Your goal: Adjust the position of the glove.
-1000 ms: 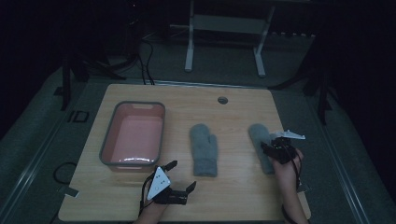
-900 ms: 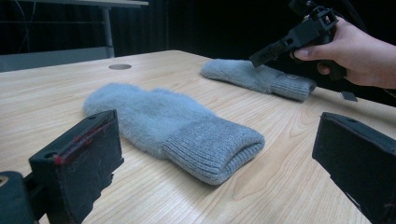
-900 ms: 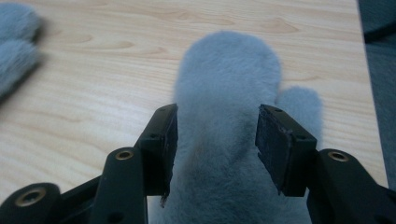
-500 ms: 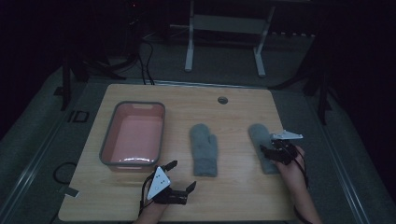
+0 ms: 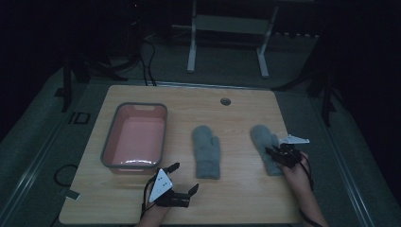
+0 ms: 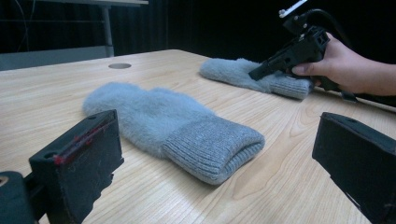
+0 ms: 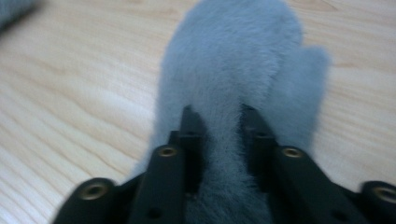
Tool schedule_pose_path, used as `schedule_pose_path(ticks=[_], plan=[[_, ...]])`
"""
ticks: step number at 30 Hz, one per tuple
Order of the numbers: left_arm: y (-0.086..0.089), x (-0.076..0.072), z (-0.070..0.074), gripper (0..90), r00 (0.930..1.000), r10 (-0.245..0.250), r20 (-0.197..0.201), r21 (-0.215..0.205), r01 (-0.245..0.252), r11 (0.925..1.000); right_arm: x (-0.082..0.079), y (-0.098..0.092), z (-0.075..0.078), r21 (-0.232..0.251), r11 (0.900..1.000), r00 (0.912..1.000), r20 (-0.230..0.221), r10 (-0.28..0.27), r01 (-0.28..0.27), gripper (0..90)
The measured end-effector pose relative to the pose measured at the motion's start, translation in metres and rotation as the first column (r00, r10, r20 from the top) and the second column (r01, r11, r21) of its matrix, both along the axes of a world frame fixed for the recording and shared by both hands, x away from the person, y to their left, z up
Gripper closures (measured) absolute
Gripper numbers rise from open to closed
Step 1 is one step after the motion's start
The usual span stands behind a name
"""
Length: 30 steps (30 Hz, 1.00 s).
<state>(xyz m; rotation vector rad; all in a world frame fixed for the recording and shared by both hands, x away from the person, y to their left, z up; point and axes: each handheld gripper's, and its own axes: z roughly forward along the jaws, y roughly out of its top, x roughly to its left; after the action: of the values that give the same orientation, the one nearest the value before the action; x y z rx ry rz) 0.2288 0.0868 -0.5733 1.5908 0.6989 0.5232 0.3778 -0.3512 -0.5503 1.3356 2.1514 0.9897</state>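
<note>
While left tongs (image 5: 182,178) gape idle, right tongs (image 7: 219,116) just closed, pinching right mitten (image 7: 238,60) fuzz; tray (image 5: 109,142) up top.

Two grey mittens lie on the table (image 5: 236,118): one mitten (image 5: 206,151) near the middle, the other mitten (image 5: 265,146) toward the right edge (both fuzzy, each with a ribbed cuff). One pink tub (image 5: 109,146) with a grey rim sits toward the left edge. One round hole (image 5: 225,101) shows in the tabletop near the far edge. Two hand-held grippers are over the table: the left gripper (image 5: 182,182) at the near edge, the right gripper (image 5: 272,152) on the right-hand mitten.
</note>
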Motion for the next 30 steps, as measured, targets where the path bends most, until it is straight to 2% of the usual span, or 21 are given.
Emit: schedule_pose_path(ticks=[1,3,6,11,13,19,20,21,23,24,25,26,30], plan=[[0.000,0.000,0.000,1.8,1.0000,0.001,0.000,0.000,-0.001,1.0000,-0.001,0.000,0.000,0.023,0.999,0.9997,-0.003,-0.024,0.024,78.9],[0.000,0.000,0.000,1.8,1.0000,0.002,0.001,-0.001,-0.002,1.0000,-0.002,0.003,0.002,0.036,0.997,0.9976,-0.009,-0.068,0.068,80.9],[0.000,0.000,0.000,1.8,1.0000,0.003,0.000,-0.002,-0.003,1.0000,-0.006,0.013,0.012,0.011,0.993,0.9934,0.003,-0.115,0.115,81.8],[0.000,0.000,0.000,1.8,1.0000,0.002,0.001,-0.001,-0.002,1.0000,-0.014,0.035,0.032,0.004,0.986,0.9848,0.046,-0.167,0.167,81.9],[0.000,0.000,0.000,1.8,1.0000,0.002,0.002,0.000,-0.002,1.0000,-0.017,0.044,0.041,-0.005,0.984,0.9822,0.068,-0.175,0.176,81.9],[0.000,0.000,0.000,1.8,1.0000,0.002,0.004,0.001,-0.002,1.0000,-0.022,0.071,0.064,0.042,0.981,0.9786,0.080,-0.190,0.187,81.9],[0.000,0.000,0.000,1.8,1.0000,0.002,0.004,0.001,-0.002,1.0000,-0.022,0.071,0.064,0.042,0.981,0.9786,0.080,-0.190,0.187,81.9],[0.000,0.000,0.000,1.8,1.0000,0.002,0.005,0.002,-0.002,1.0000,-0.024,0.081,0.071,0.057,0.981,0.9771,0.091,-0.192,0.188,82.0],[0.000,-0.001,0.000,1.8,1.0000,0.003,0.007,0.002,-0.003,1.0000,-0.026,0.087,0.074,0.071,0.980,0.9771,0.088,-0.194,0.188,82.0],[0.000,-0.001,0.000,1.8,0.9999,0.004,0.009,0.001,-0.004,1.0000,-0.028,0.097,0.080,0.086,0.979,0.9767,0.092,-0.194,0.186,82.0],[0.000,-0.001,0.000,1.8,0.9999,0.004,0.009,0.001,-0.004,1.0000,-0.028,0.097,0.080,0.086,0.979,0.9767,0.092,-0.194,0.186,82.0],[0.000,-0.001,0.000,1.8,0.9999,0.007,0.012,-0.001,-0.007,1.0000,-0.031,0.110,0.084,0.099,0.976,0.9758,0.086,-0.201,0.192,82.0],[0.001,-0.002,-0.001,1.8,0.9998,0.010,0.019,-0.010,-0.010,0.9999,-0.035,0.132,0.085,0.115,0.977,0.9795,0.075,-0.187,0.178,82.0]])
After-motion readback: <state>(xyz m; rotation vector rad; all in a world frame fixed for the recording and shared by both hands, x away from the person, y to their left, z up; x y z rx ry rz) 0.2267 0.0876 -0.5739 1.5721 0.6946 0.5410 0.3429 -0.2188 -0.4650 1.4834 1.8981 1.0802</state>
